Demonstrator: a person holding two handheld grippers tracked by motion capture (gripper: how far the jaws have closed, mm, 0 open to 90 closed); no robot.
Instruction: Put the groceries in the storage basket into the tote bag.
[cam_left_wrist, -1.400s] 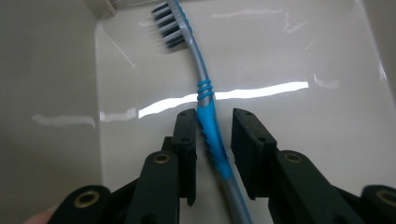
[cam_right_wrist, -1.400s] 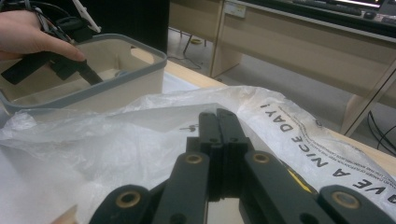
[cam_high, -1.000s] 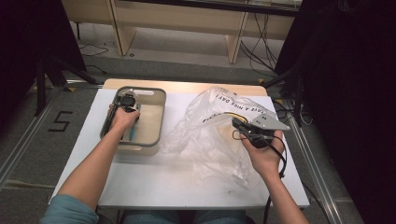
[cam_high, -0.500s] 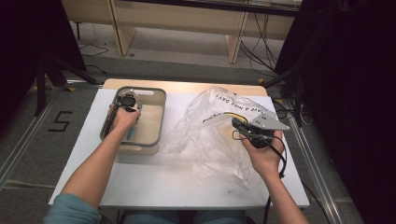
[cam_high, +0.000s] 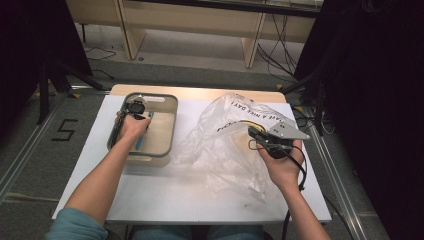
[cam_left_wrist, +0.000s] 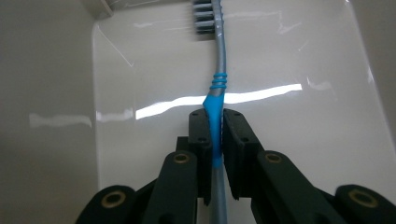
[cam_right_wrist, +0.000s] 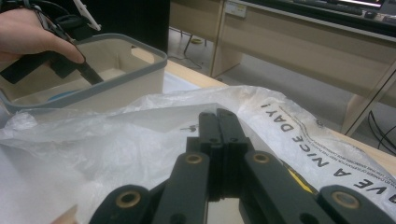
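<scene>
Toothbrush (cam_left_wrist: 217, 88) lies flat on the floor of the beige bin (cam_high: 167, 131), bristles pointing away from the hand. The left gripper (cam_left_wrist: 214, 127) pinches its blue handle near the neck, its jaws having just been closing on it, likely to lift it out. The right gripper (cam_right_wrist: 217, 125), jaws pressed together, nips an edge of the plastic bag (cam_high: 227, 140), seemingly holding it ready to receive the brush.

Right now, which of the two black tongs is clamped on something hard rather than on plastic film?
The left tongs, gripping the blue toothbrush inside the beige tub; the right tongs pinch the clear bag.
</scene>
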